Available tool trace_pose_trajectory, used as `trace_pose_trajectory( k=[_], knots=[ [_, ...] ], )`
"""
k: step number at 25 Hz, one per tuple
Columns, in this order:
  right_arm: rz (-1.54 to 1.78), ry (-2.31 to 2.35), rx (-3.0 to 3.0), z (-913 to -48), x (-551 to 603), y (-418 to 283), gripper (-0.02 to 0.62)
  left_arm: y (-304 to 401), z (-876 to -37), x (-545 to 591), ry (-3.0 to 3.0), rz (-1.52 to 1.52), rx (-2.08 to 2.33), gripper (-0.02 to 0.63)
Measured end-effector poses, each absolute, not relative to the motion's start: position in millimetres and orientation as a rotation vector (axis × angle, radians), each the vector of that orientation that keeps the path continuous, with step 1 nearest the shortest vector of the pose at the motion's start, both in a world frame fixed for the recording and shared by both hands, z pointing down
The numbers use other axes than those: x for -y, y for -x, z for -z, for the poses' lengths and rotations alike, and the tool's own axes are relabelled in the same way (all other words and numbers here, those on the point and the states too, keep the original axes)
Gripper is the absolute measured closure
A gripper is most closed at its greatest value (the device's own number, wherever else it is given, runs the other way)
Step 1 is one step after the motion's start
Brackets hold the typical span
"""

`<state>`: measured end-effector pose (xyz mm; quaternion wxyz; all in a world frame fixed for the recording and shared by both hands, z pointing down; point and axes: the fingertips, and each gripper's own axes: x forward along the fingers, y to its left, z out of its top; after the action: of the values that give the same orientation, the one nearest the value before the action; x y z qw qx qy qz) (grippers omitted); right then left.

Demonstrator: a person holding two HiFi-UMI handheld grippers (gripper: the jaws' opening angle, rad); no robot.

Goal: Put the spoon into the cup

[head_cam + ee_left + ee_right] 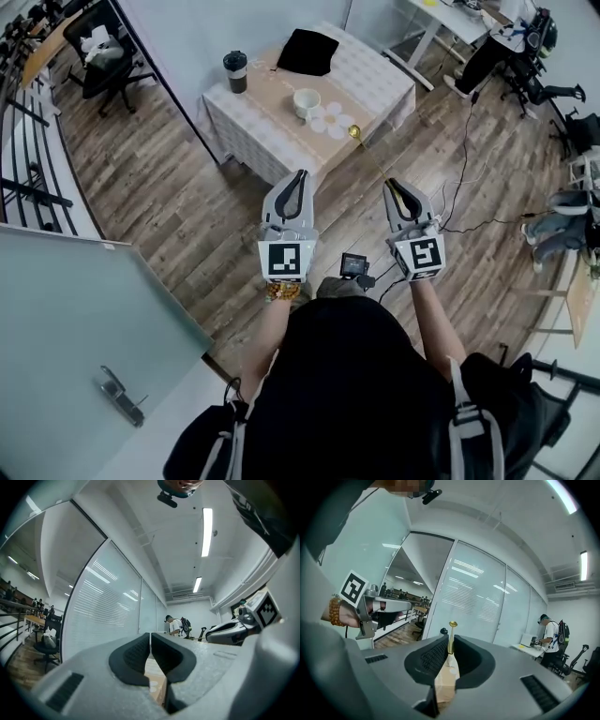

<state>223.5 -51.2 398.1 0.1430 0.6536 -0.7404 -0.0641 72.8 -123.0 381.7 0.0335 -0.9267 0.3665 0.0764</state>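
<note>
Shows right gripper (392, 186), centre right, clamped tight on the handle of a gold spoon (371, 156). Left gripper (301, 175), centre, fingers pressed together, empty.

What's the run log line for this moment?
right gripper: shut on spoon | left gripper: shut, empty | cup: on table, no spoon
</note>
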Motion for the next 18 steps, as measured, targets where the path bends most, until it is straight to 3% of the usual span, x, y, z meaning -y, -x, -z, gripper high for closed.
trace_pose_trajectory(
  k=[18],
  knots=[
    [0.071,-1.903,2.262,-431,145,-204,0.56,-50,-404,157,2.82,-0.152,-1.135,0.583]
  ],
)
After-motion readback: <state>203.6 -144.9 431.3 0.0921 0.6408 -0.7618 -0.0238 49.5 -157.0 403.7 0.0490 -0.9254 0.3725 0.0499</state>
